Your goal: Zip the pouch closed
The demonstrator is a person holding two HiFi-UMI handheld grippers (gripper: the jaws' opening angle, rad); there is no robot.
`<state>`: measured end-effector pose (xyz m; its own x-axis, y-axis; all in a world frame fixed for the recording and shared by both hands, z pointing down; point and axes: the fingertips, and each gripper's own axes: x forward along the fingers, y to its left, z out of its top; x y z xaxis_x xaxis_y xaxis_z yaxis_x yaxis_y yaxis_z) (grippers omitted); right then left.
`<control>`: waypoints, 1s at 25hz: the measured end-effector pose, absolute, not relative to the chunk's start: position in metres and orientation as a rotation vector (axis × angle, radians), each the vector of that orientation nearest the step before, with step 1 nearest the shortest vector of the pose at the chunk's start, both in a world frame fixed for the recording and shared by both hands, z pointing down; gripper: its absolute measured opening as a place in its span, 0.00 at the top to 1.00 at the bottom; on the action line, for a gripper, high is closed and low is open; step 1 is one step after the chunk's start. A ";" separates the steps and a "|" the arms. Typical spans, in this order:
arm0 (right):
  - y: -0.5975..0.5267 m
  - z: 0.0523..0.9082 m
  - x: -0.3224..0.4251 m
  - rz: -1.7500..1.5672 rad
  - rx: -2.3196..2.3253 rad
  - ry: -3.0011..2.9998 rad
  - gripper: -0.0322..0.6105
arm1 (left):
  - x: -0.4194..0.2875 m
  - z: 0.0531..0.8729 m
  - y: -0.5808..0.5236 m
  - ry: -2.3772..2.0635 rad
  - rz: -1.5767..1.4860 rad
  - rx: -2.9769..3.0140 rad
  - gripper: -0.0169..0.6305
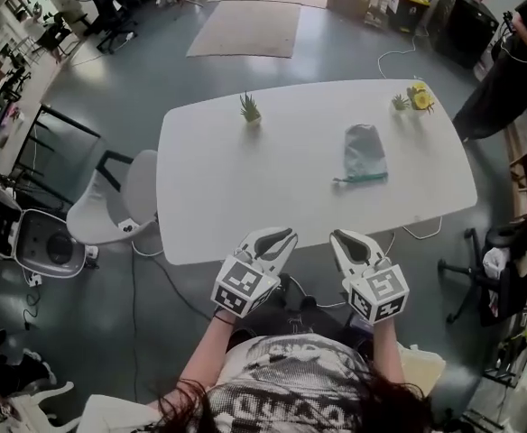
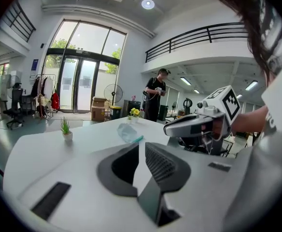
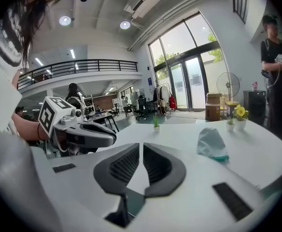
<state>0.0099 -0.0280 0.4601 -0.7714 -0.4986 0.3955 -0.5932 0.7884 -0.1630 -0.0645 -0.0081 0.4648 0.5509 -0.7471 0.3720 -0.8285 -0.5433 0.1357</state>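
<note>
A pale grey-green pouch (image 1: 365, 154) with a teal zip edge lies on the white table (image 1: 209, 206), right of centre; it also shows as the pouch (image 2: 129, 132) and the pouch (image 3: 211, 144) in the gripper views. Both grippers hover side by side at the table's near edge, well short of it. The left gripper (image 1: 286, 234) (image 2: 140, 146) has its jaws almost together, a thin slit between them and nothing in it. The right gripper (image 1: 337, 236) (image 3: 141, 146) stands the same, holding nothing. Each gripper view shows the other gripper beside it.
A small green plant (image 1: 250, 109) stands at the table's far left, and a yellow flower pot (image 1: 417, 97) at its far right corner. A white chair (image 1: 119, 201) is at the table's left. A person in black (image 1: 516, 52) stands beyond the right end.
</note>
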 end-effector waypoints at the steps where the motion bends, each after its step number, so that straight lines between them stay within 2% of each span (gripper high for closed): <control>1: -0.026 0.459 0.012 0.398 0.826 -2.655 0.92 | -0.061 0.465 -0.004 -1.310 0.395 2.492 0.90; 4: -0.019 0.459 0.019 0.401 0.802 -2.679 0.95 | -0.052 0.465 0.004 -1.334 0.405 2.480 0.91; 25: 0.015 0.465 0.043 0.324 0.628 -2.720 0.95 | -0.018 0.464 0.049 -1.464 0.409 2.411 0.92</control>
<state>0.0428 0.0151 0.4652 -0.8486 -0.3832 0.3648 -0.4581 0.8771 -0.1443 -0.0182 0.0492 0.4641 0.4430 -0.8095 0.3852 -0.8920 -0.4412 0.0987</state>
